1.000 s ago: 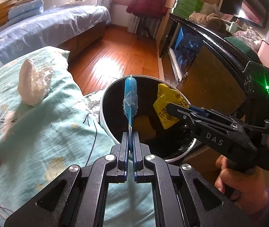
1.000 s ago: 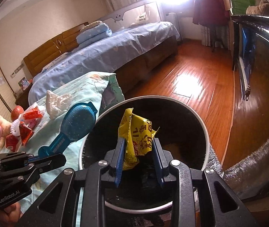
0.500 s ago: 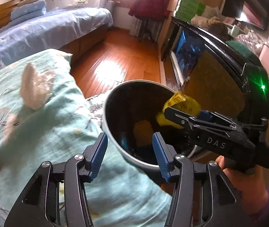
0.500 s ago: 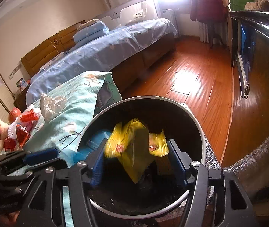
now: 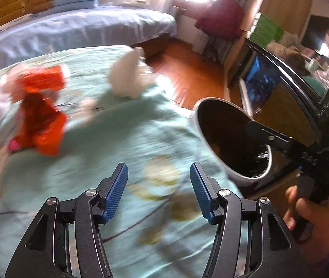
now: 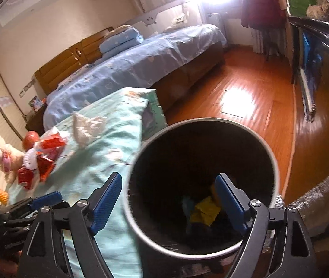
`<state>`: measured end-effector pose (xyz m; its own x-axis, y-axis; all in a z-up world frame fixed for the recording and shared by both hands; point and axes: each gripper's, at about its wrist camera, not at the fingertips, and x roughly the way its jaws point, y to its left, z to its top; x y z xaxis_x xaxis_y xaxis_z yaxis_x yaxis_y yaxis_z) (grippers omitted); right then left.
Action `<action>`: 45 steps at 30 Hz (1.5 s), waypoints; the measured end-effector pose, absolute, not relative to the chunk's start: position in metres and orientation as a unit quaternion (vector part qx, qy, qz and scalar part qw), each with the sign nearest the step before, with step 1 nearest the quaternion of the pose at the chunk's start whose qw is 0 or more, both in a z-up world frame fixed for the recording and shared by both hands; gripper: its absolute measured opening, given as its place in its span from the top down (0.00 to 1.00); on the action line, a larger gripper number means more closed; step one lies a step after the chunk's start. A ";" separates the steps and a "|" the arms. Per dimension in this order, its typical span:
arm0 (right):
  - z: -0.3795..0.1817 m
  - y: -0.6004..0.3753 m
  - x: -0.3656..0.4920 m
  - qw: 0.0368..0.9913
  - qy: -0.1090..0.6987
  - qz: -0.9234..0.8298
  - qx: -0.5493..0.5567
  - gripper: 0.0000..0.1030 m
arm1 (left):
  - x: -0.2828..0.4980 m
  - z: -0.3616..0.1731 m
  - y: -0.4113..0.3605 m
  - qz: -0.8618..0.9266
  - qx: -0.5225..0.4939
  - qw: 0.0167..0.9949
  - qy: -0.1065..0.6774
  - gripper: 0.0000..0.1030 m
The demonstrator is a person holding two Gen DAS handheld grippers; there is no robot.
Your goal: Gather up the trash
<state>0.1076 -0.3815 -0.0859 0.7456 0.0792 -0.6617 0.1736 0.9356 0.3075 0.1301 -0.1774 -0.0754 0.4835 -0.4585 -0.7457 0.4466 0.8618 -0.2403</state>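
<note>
With both grippers spread and empty, our left gripper (image 5: 158, 187) faces the bed, nearer than the right (image 6: 169, 199) to the red wrappers (image 5: 40, 115) lying far-left; bin (image 5: 234, 173) at right.

The left gripper (image 5: 158, 190) is spread wide with nothing between its blue pads (image 5: 115, 191), hanging over the quilt beside the bin (image 5: 234, 173). The right gripper (image 6: 168, 202) is equally wide apart and bare, poised above the bin's mouth with one finger on each side of the near rim. The right hand (image 5: 308, 217) grips its handle beside the bin.
</note>
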 end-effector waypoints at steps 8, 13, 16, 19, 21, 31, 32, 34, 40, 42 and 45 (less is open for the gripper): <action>-0.084 -0.333 0.118 0.916 0.361 0.021 0.172 0.18 | 0.132 -0.078 -0.120 -0.209 -0.034 0.876 0.433 0.45; -0.087 -0.305 0.126 0.913 0.371 0.045 0.164 0.18 | 0.134 -0.080 -0.093 -0.184 -0.049 0.880 0.434 0.45; -0.086 -0.292 0.132 0.913 0.374 0.057 0.156 0.18 | 0.137 -0.081 -0.080 -0.172 -0.053 0.883 0.434 0.45; -0.085 -0.282 0.138 0.912 0.375 0.067 0.153 0.18 | 0.141 -0.082 -0.069 -0.157 -0.056 0.885 0.434 0.45; -0.085 -0.276 0.144 0.912 0.376 0.073 0.149 0.18 | 0.144 -0.083 -0.063 -0.150 -0.060 0.886 0.435 0.45; -0.084 -0.260 0.178 0.908 0.386 0.088 0.139 0.18 | 0.168 -0.075 -0.057 -0.143 -0.063 0.889 0.429 0.45; -0.084 -0.258 0.184 0.907 0.388 0.089 0.137 0.18 | 0.172 -0.074 -0.059 -0.143 -0.060 0.890 0.429 0.45; -0.085 -0.257 0.191 0.907 0.390 0.089 0.134 0.18 | 0.178 -0.072 -0.061 -0.142 -0.054 0.892 0.426 0.45; -0.087 -0.255 0.218 0.904 0.395 0.090 0.133 0.18 | 0.198 -0.071 -0.069 -0.146 -0.043 0.891 0.427 0.45; -0.088 -0.255 0.226 0.905 0.394 0.090 0.132 0.18 | 0.204 -0.072 -0.071 -0.148 -0.037 0.890 0.430 0.45; -0.089 -0.257 0.238 0.905 0.394 0.088 0.132 0.18 | 0.210 -0.075 -0.075 -0.151 -0.029 0.889 0.431 0.45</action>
